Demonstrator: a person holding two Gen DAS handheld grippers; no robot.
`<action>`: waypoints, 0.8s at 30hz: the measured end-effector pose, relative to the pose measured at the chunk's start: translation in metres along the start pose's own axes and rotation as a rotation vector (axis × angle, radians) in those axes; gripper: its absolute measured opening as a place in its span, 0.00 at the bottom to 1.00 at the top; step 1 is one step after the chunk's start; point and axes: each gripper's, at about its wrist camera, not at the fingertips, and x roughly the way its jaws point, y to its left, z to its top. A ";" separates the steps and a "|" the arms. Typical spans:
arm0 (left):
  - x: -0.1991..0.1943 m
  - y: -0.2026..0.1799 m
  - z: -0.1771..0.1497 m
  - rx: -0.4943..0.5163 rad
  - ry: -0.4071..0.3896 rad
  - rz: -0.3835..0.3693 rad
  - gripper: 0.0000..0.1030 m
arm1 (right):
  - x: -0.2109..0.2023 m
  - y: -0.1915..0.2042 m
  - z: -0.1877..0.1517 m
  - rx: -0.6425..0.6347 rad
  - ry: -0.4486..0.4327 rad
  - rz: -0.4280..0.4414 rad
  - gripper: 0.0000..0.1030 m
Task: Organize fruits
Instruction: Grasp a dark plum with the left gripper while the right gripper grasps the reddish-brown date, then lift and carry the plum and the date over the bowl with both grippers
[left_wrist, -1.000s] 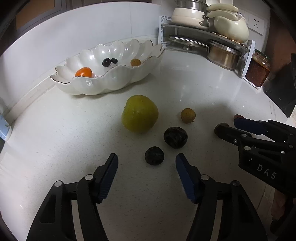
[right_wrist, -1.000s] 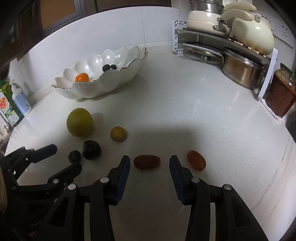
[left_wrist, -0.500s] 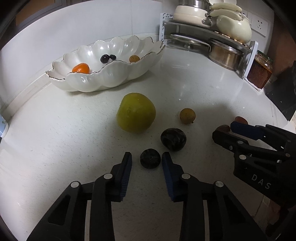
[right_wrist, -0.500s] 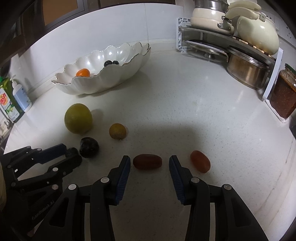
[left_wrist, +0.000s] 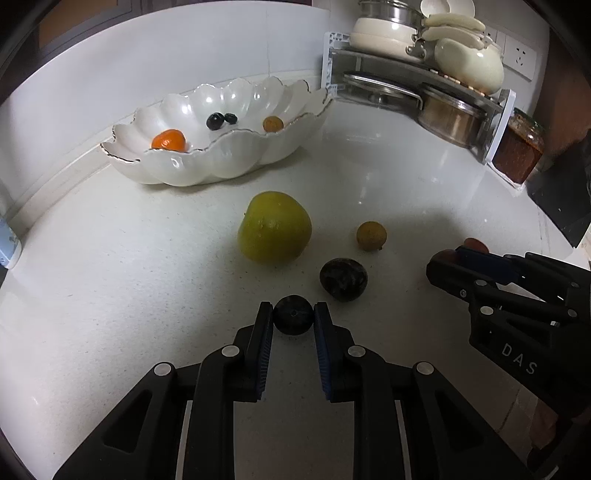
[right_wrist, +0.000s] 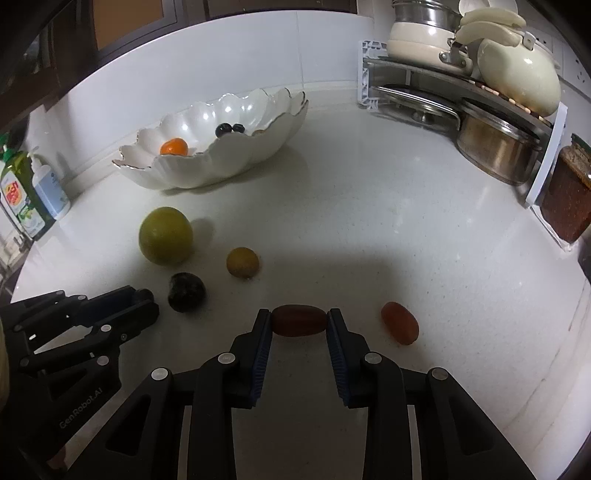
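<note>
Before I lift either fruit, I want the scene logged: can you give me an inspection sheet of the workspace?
Surface: white speckled counter, no spills seen.
Job's things: scalloped bowl holds an orange fruit, two dark berries and a small yellow-brown fruit; loose are a green fruit, a tan fruit, a dark plum and a red oval fruit.
Clutter: pot rack, jar, soap bottles.
Grippers: left gripper shut on small dark fruit; right gripper shut on brown oblong fruit.
Cables: nothing seen.
Surroundings: tiled wall, socket.

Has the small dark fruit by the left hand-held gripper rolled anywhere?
No. The small dark fruit keeps its spot beside the larger dark fruit; only the pads closed.
</note>
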 end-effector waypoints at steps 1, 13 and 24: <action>-0.001 0.000 0.001 -0.003 -0.002 -0.001 0.22 | -0.002 0.000 0.001 -0.002 -0.003 0.002 0.31; -0.032 0.008 0.011 -0.023 -0.069 0.006 0.22 | -0.030 0.011 0.013 -0.025 -0.059 0.030 0.31; -0.064 0.019 0.026 -0.039 -0.147 0.014 0.22 | -0.055 0.026 0.031 -0.042 -0.128 0.056 0.31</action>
